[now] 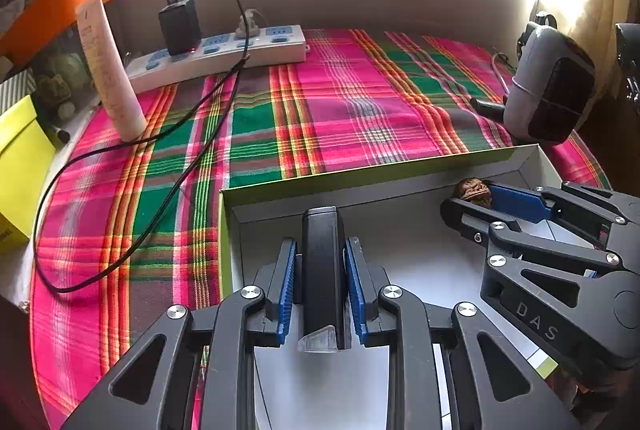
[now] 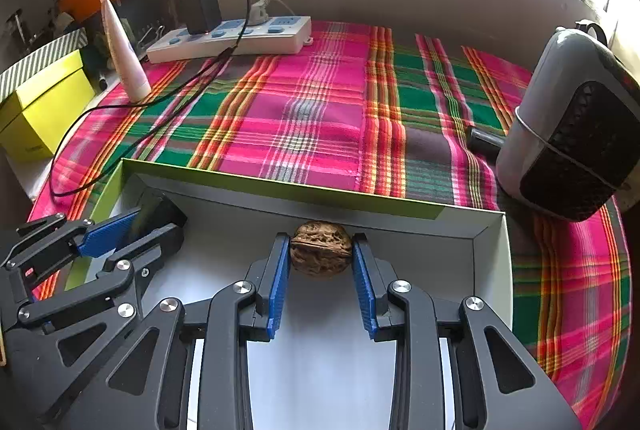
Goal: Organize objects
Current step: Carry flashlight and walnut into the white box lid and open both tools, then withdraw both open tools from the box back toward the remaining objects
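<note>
Your left gripper (image 1: 320, 282) sits lowest in its own view, its blue pads clenched on a slim black device (image 1: 322, 270) with a clear end piece, held upright over the white floor of the open box (image 1: 400, 190). Your right gripper (image 2: 321, 278) is clamped on a walnut (image 2: 321, 249), both pads pressing its sides, close to the box's far wall and toward its right corner. The two grippers are side by side inside the box, yours on the left near the left wall, well apart from the walnut. The box has green outer sides and lies at the near edge of the plaid cloth (image 2: 320, 110) covering the tabletop. Toward the far left corner of the cloth a white power strip (image 1: 216, 54) carries a black charger (image 1: 179, 26), whose cable (image 1: 120, 158) loops down across the left side. A pale tube (image 1: 110, 70) stands on its cap just in front of the strip's left end. At the right edge a grey-and-black appliance (image 2: 572, 126) stands tilted, with a small dark cylinder (image 2: 484, 140) lying beside its base. A yellow box (image 2: 48, 106) sits off the left edge.
</note>
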